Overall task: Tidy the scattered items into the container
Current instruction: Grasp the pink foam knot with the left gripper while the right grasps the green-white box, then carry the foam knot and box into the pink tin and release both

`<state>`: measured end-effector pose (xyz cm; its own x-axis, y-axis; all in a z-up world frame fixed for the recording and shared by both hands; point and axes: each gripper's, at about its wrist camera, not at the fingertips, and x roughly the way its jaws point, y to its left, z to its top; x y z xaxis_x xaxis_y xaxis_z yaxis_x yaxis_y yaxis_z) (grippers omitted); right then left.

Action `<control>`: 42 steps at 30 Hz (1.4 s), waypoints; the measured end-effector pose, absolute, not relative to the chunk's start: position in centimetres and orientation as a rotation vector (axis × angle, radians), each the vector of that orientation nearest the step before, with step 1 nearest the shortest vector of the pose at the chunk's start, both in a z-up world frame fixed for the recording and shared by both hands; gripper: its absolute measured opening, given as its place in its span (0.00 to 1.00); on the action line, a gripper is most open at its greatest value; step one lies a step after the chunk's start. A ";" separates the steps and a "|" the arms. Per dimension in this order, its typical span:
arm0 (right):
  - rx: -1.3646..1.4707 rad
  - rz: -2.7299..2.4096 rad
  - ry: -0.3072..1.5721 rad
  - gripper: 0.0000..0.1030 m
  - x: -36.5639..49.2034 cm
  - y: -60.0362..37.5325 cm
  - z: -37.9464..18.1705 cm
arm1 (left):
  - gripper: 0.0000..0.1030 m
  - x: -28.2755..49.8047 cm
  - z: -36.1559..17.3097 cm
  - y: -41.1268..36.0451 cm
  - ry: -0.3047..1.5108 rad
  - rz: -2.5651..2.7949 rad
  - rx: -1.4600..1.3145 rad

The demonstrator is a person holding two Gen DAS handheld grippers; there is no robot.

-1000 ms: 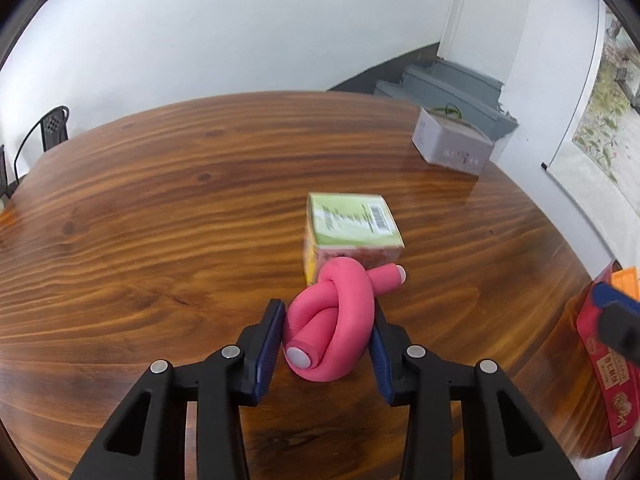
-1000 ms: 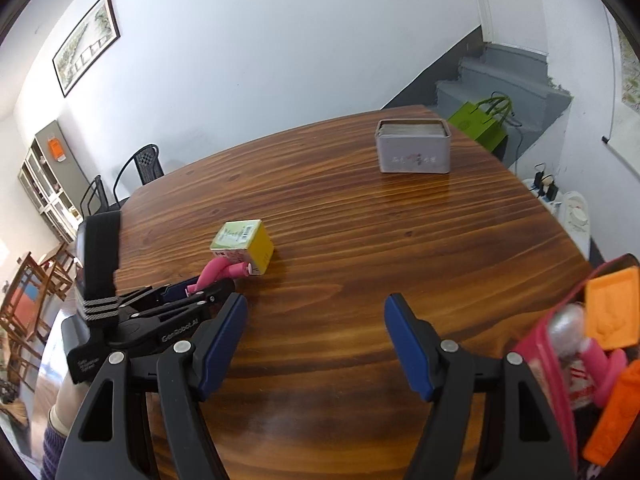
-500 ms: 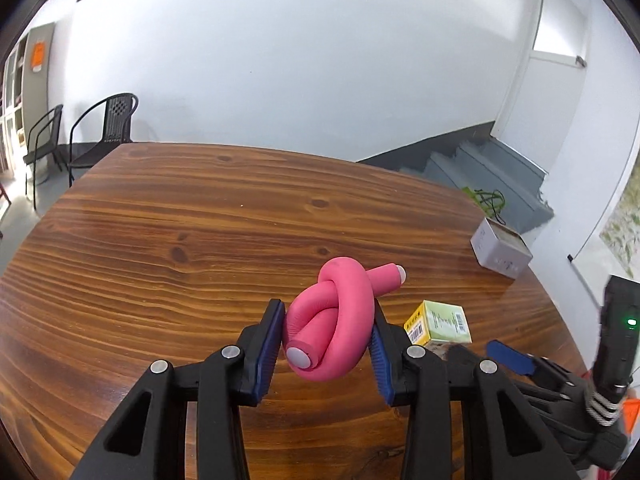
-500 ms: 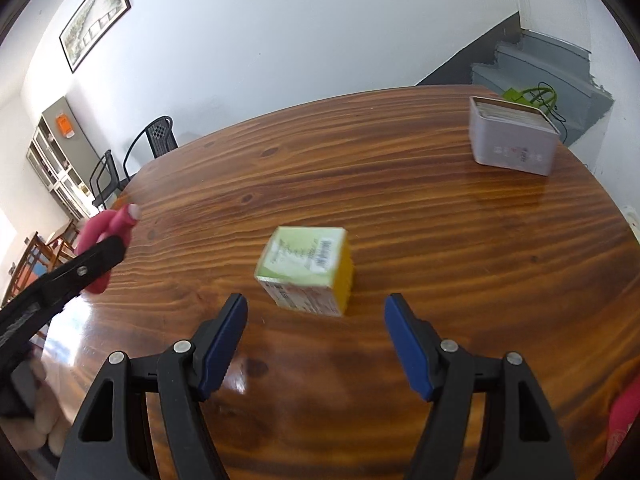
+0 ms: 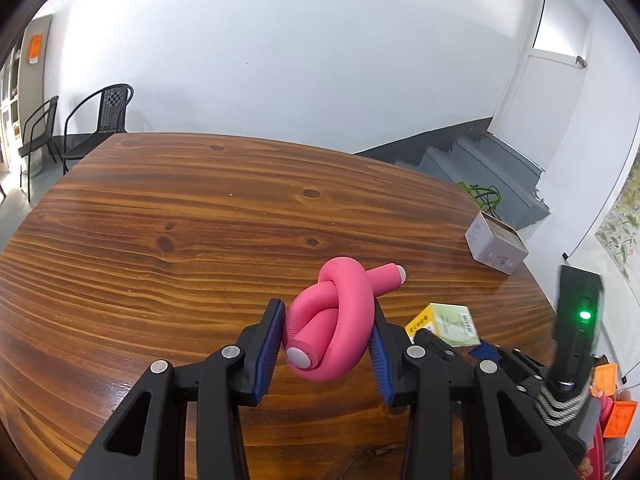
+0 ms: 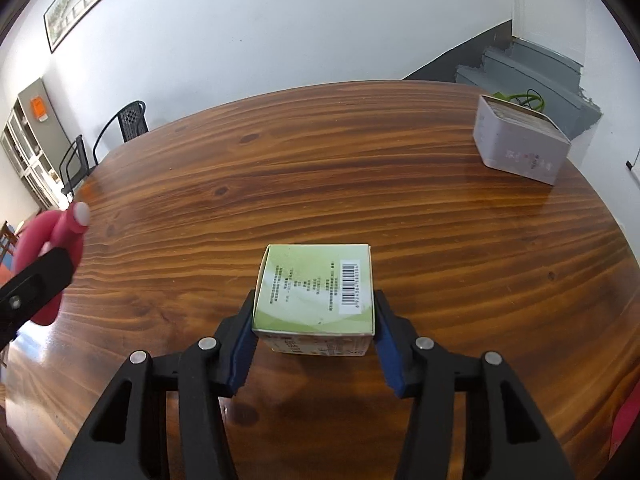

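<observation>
The box (image 6: 314,292) sat on the table (image 6: 360,184) squarely between the right gripper's (image 6: 314,334) blue pads (image 6: 242,354), its barcoded top facing up and its side faces running along the fingers, so the coming squeeze turned on that alignment alone. Those jaws had just been closing around it, and the pads seemed to be at or just off its sides; a firm grip could not be confirmed. The gripper pointed steeply down at the tabletop. The left gripper (image 5: 328,344) was clamped on the knotted pink roller (image 5: 336,320), held off the table and angled downward. The right gripper was plainly the nearer to the box. The red container (image 5: 600,452) showed only at the right edge of the left view, beyond the right tool.
</observation>
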<state>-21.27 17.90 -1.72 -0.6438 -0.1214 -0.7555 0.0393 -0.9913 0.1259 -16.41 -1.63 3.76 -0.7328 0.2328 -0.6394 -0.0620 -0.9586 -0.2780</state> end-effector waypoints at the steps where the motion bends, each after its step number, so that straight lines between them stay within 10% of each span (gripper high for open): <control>1: 1.272 -2.771 -0.159 0.55 -20.7 18.4 -1.4 | 0.41 -16.4 3.7 -1.3 -0.358 2.751 -1.067; 22: 1.129 -3.182 -0.293 0.55 -2.0 42.5 10.8 | 0.41 -8.3 5.6 11.9 -0.036 2.519 -0.957; 42: 1.626 -3.038 -0.169 0.55 -5.2 51.9 5.0 | 0.41 0.1 7.5 21.1 0.018 2.254 -0.893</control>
<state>-5.16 51.91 4.97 -0.5192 0.2224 -0.8252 -0.3126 -0.9481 -0.0588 0.11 21.07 7.53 -0.5157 0.6059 -0.6057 -0.6156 -0.7538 -0.2298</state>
